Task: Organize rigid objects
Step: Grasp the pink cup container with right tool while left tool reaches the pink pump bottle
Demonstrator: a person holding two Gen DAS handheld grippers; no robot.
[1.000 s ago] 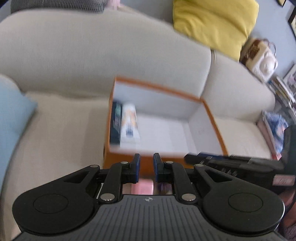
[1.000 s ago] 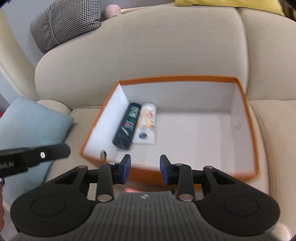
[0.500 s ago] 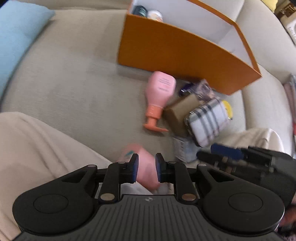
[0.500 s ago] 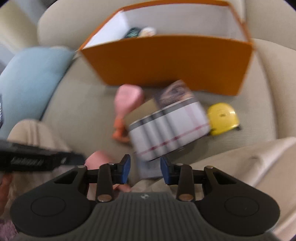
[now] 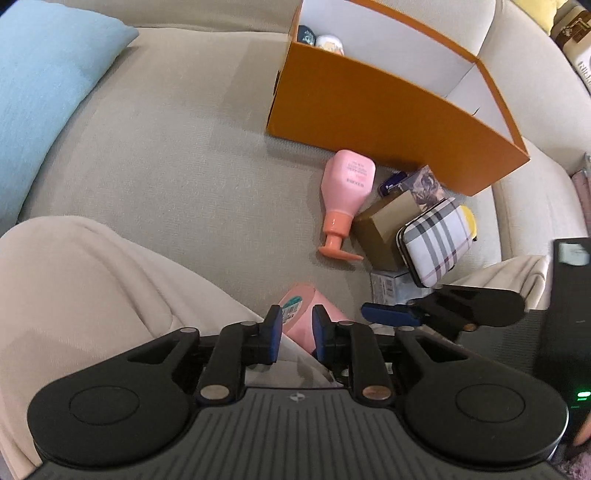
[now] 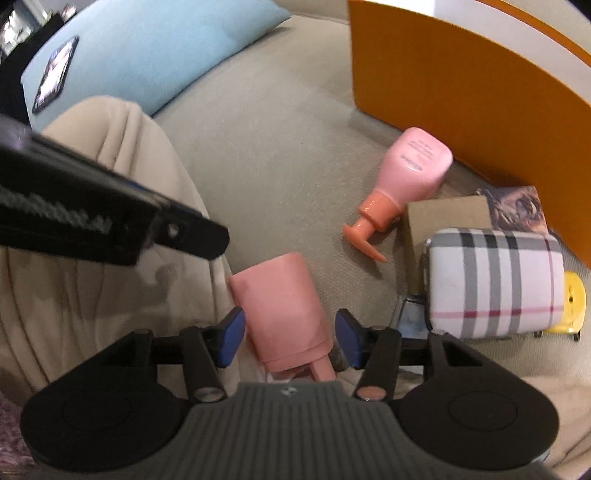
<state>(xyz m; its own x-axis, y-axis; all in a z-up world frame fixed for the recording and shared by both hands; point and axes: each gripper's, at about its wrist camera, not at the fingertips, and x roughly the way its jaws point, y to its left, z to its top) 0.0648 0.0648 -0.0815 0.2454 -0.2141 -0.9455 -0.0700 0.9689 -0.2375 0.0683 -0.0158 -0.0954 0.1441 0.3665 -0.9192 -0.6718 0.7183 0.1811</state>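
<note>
A pink bottle point(image 6: 280, 306) lies on the sofa seat against a person's trouser leg. My right gripper point(image 6: 290, 326) straddles it with its jaws opening and a gap at each pad. My left gripper point(image 5: 297, 330) hovers over the same pink bottle point(image 5: 299, 310), jaws opening but only slightly parted, nothing pinched. An orange box point(image 5: 388, 110) stands behind, with a dark tube point(image 5: 306, 35) and a white tube point(image 5: 330, 42) inside. In front of it lie a pink pump bottle point(image 5: 347, 184), a brown carton point(image 5: 384, 225), a plaid case point(image 5: 437, 243) and a yellow tape measure point(image 6: 574, 306).
A person's legs in beige trousers point(image 5: 92, 295) fill the near left of the seat. A light blue cushion point(image 5: 44, 92) lies at the far left, with a phone point(image 6: 55, 74) on it. A small white carton point(image 5: 388, 290) sits under the plaid case.
Both cameras have swung down from the box's inside to the sofa seat. The right jaws have widened around the lying pink bottle. The left jaws have parted a little.
</note>
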